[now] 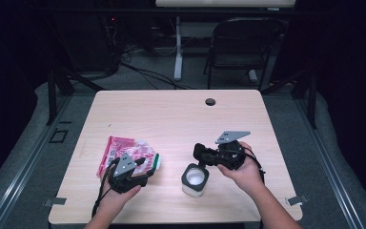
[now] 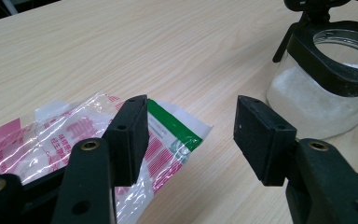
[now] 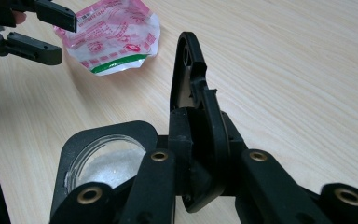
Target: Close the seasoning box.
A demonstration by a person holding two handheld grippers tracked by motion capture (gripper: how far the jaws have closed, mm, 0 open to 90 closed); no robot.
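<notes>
Left tongs (image 2: 191, 140): jaws apart, over the green-edged end of the pink packet (image 1: 124, 151) lying lower left on the counter (image 1: 171, 114). Right tongs (image 3: 193, 154): clamped on the hinged lid (image 3: 191, 84) of the open jar (image 1: 194, 179), lower centre, right of the packet

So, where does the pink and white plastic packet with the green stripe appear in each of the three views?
High view: the pink and white plastic packet lies left of centre, partly under the left gripper.
Left gripper view: lower left, beneath the left jaw.
Right gripper view: top left.
Shared landmark: the clear glass jar with a black rim, holding white powder, to the packet's right in the high view.
</notes>
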